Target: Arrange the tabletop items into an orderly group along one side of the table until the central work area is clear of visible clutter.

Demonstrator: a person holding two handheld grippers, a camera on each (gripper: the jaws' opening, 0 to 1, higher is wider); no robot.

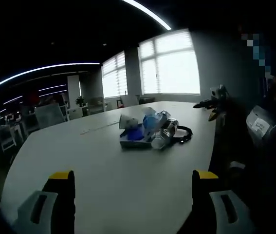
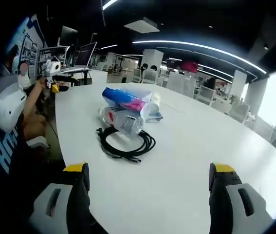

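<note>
Right gripper view: right tool (image 2: pixel 147 178) gapes empty above the white desk (image 2: pixel 186 161), facing a coiled black cable (image 2: pixel 126 141) touching a plastic bottle (image 2: pixel 122 120); left tool (image 1: pixel 133 183) likewise wide, empty.

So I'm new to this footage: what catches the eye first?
A small heap in the middle of the white oval table: a coiled black cable, a clear plastic bottle lying on its side, and a blue-and-pink plastic packet behind. At the table's edge, the other hand-held gripper.

Bottle (image 2: pixel 123 121), cable (image 2: pixel 126 141) (coiled), touching.
</note>
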